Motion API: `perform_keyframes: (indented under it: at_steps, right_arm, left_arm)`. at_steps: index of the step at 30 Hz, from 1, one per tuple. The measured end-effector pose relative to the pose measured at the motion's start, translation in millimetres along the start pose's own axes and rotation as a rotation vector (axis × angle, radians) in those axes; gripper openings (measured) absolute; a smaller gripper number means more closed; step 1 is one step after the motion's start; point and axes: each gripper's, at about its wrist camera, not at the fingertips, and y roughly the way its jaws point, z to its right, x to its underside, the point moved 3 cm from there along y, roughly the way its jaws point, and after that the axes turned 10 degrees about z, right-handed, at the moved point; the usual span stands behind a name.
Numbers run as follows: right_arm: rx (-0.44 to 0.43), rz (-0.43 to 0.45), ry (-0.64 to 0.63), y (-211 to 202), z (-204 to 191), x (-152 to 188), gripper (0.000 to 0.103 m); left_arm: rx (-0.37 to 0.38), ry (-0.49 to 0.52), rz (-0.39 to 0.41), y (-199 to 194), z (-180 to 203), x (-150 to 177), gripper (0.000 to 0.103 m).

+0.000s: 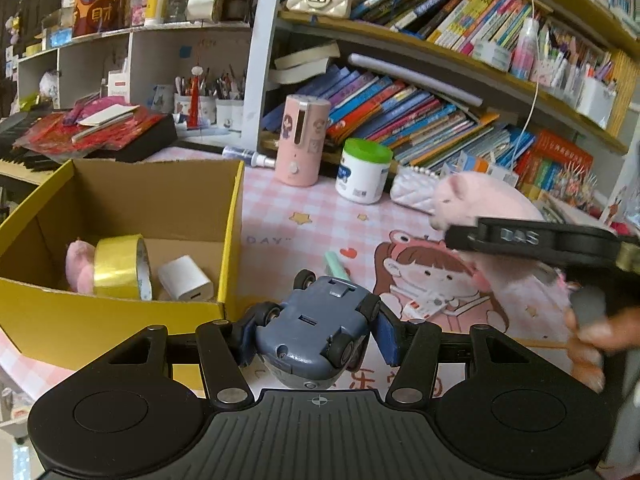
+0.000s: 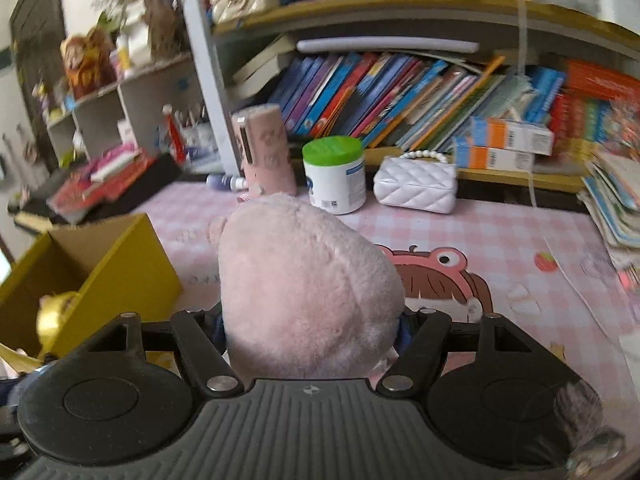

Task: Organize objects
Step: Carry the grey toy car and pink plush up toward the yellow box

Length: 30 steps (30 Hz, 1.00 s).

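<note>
Box (image 1: 230, 240) top open; mat centre (image 2: 500, 236) free; jar (image 2: 335, 176), bag (image 2: 416, 186) behind.

From the left wrist view, the cardboard box (image 1: 120, 216) sits at nine o'clock on the table mat (image 1: 320, 216). In it a tape roll (image 1: 122, 266) stands between a small plush (image 1: 78, 266) at its nine o'clock and a charger plug (image 1: 185, 283) at its three. The toy car (image 1: 316, 326) lies upside down at six o'clock, just beside the box. At twelve stand a cylindrical sharpener (image 1: 302, 140) and a lidded jar (image 1: 364, 171), with a quilted handbag (image 1: 412, 188) at the jar's three o'clock; bookshelves (image 1: 440, 92) rise behind. The plush pig (image 1: 492, 208) hangs at three o'clock.
</note>
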Motion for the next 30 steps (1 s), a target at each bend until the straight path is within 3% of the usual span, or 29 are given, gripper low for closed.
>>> perform_keyframes:
  at_steps: [5,10,14,30]
  right_arm:
    - [0.049,0.033,0.023,-35.5,-6.0,9.4,0.07]
    - [0.101,-0.042,0.02,-51.0,-23.0,36.3,0.07]
    - [0.105,-0.053,-0.005,-64.1,-46.3,49.7,0.07]
    - [0.111,-0.122,-0.055,-115.8,-146.1,104.6,0.07]
  left_arm:
    - [0.043,0.004,0.017,-10.3,-9.4,-1.3,0.055]
    - [0.076,0.003,0.016,-22.4,-24.3,4.0,0.055]
    - [0.087,-0.014,0.003,-34.6,-43.9,10.9,0.055]
    - [0.067,-0.07,0.0,-112.3,-133.4,34.9,0.055]
